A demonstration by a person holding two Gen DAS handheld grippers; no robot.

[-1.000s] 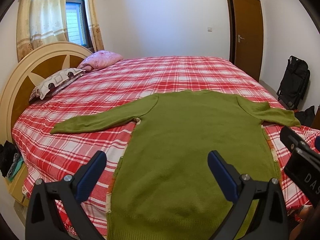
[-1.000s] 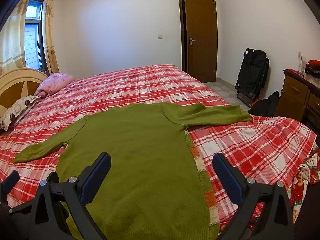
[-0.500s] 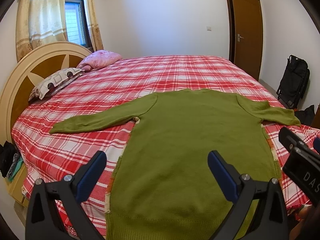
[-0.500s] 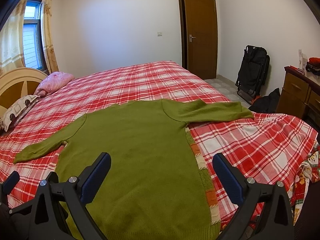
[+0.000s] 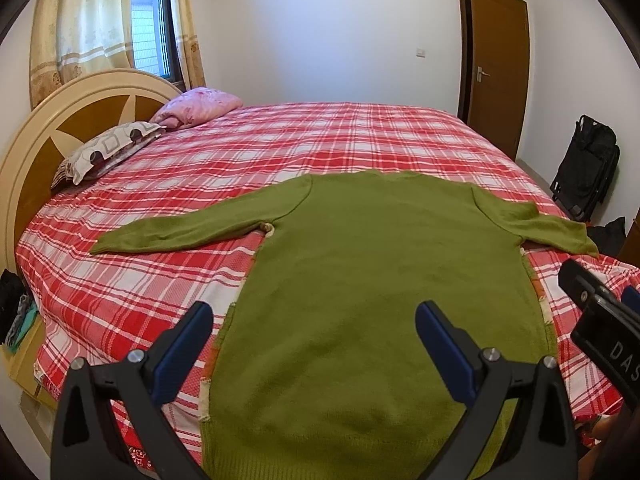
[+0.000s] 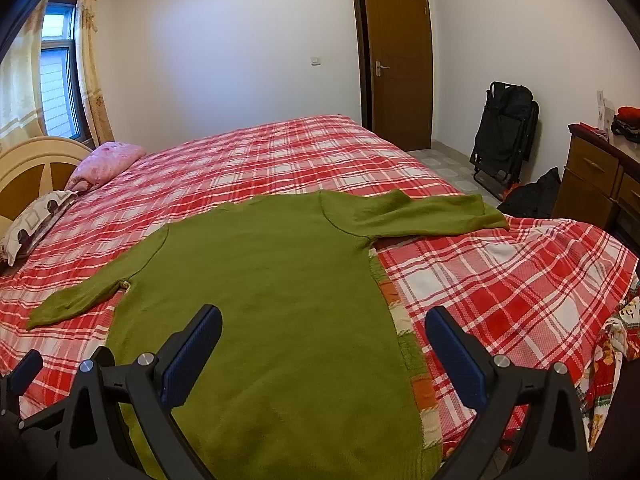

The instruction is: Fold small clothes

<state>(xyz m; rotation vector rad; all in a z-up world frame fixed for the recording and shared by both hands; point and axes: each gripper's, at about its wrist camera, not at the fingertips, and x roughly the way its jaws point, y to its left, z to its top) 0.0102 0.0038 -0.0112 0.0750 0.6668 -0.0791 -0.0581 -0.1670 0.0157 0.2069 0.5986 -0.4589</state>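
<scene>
Since a second ago, almost nothing has shifted — the olive-green knit sweater (image 5: 376, 288) sits a touch lower in both views, so our two grippers have tipped up only slightly. We hold the left gripper (image 5: 314, 346) with its blue-padded fingers spread wide and nothing between them, hovering above the sweater's hem without touching it. Our right gripper (image 6: 324, 350) is likewise released and empty, poised over the lower right part of the sweater's body.

Ahead of both grippers, the sweater lies flat and back-up on the red plaid bedspread (image 5: 320, 140), hem toward us and neckline away, both sleeves stretched out sideways. Along its side edges a multicoloured patterned strip (image 6: 404, 332) peeks out from under the green — whether it is the sweater's own front or another cloth, we cannot tell.

Far ahead to the left of the left gripper, a patterned pillow (image 5: 104, 152) and a pink pillow (image 5: 200, 106) rest by the rounded headboard (image 5: 52, 120). Beyond the bed stands a brown door (image 6: 400, 64), and to the right gripper's right a black folded cart (image 6: 506, 136) and a wooden dresser (image 6: 600, 176).
</scene>
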